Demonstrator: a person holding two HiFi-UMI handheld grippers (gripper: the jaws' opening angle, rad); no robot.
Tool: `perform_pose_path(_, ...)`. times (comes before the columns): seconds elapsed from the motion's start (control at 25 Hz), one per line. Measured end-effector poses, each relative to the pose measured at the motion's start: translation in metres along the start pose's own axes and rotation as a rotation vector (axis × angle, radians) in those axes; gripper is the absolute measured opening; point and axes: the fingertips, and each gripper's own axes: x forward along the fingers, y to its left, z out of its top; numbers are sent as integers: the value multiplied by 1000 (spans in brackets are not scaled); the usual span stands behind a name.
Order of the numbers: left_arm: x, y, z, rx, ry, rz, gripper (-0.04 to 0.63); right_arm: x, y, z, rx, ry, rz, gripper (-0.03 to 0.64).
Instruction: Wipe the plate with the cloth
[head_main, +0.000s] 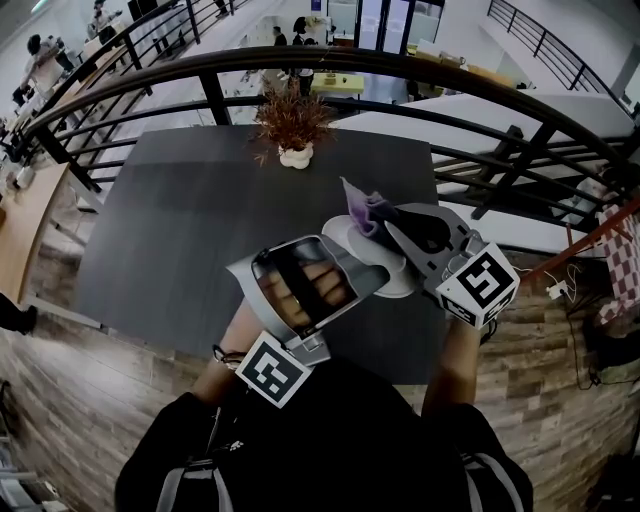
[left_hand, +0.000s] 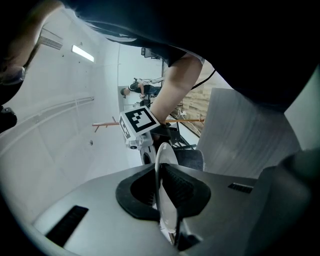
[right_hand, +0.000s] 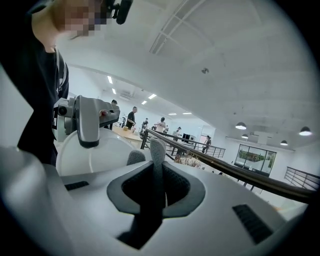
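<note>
The white plate (head_main: 398, 283) is smooth, round and glossy. The left gripper (left_hand: 166, 187) has its jaws nearly together on the rim, the ribbed black pads pinching the thin edge. It holds the plate up over the near part of the dark matte table (head_main: 170, 230).

The right gripper (right_hand: 156, 185) has its jaws closed on a soft, folded cloth (head_main: 365, 212). The cloth's bunched end pokes out past the tips at the plate's far rim (whether it actually presses on the plate, I can't say).

In the head view the cloth is plainly purple, but in the right gripper view it reads as grey, fuzzy fabric. That view also shows the plate's broad face nearly full on, with the left gripper clamped at its upper rim. The left gripper view gives only the plate edge-on, a thin white sliver between the pads.

A potted plant (head_main: 293, 125) of dry, wispy stems stands at the table's far side, before a curved dark railing (head_main: 400, 70).
</note>
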Motion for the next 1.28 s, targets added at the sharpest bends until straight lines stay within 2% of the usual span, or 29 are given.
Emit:
perform_pose_path(0.72,-3,-2,-12,-24,33,-5,25,-15,-5,-20,81,9,-48,40)
perform_pose_path(1.28,-3,0,-26,-54,69,-3,25,-24,2,-6,134,-72,-43,40)
